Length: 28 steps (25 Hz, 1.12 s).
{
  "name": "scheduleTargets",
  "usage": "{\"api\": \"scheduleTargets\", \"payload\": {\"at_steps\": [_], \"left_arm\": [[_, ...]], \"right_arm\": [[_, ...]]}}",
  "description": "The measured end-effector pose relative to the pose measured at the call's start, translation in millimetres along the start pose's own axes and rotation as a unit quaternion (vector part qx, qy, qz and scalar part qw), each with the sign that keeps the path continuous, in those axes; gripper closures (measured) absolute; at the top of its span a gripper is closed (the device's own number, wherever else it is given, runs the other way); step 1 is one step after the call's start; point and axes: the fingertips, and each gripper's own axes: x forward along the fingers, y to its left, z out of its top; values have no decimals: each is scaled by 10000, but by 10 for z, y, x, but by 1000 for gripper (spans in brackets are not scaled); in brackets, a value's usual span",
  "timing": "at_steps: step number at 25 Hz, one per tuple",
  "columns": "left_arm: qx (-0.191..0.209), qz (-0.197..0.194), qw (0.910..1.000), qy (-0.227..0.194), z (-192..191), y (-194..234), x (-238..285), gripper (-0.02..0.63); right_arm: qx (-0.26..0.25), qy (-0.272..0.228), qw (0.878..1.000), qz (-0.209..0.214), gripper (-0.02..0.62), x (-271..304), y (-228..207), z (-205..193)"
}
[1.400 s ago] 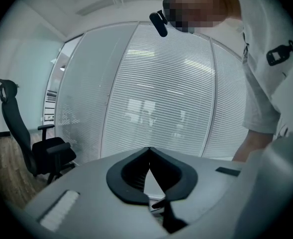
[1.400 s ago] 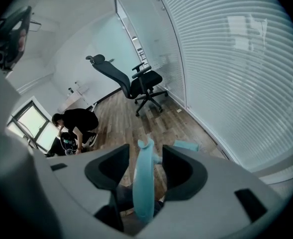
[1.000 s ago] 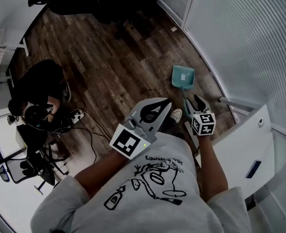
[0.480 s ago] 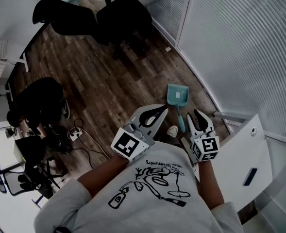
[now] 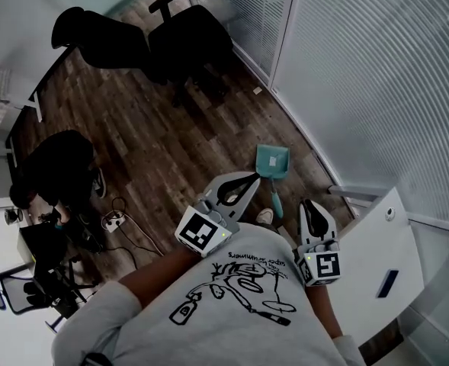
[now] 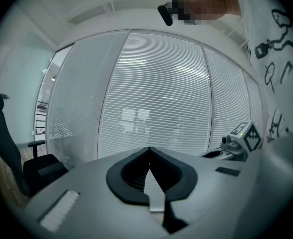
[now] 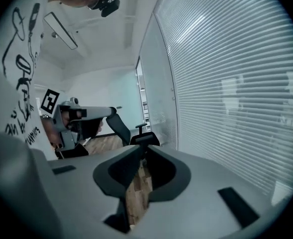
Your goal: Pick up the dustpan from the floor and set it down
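the teal dustpan [image 5: 272, 161] is lying on the wooden floor [image 5: 155, 120] by the blinds, well apart from both claws. the left claw [image 5: 251, 178] is hanging clenched and empty. the right claw [image 5: 309, 203] has just been closing, its tips meeting on nothing.

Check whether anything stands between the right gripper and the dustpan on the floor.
Nothing visible does. The dustpan lies on bare floor; the right gripper, whose jaws have just been closing on nothing, hangs at its lower right. Only the person's shoe is near it.
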Motion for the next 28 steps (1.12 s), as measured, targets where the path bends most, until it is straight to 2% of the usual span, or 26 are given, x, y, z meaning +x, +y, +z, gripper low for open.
{"api": "scheduleTargets", "payload": {"at_steps": [8, 16, 28], "left_arm": [[-11, -105, 9999, 62, -109, -149, -1, 604], [3, -55, 10000, -9, -48, -173, -14, 604], [-21, -21, 10000, 2, -59, -157, -78, 604]], "right_arm": [[-388, -259, 9988, -131, 575, -89, 38, 309], [-410, -331, 9985, -115, 583, -106, 69, 433], [-363, -260, 9990, -85, 583, -102, 100, 415]]}}
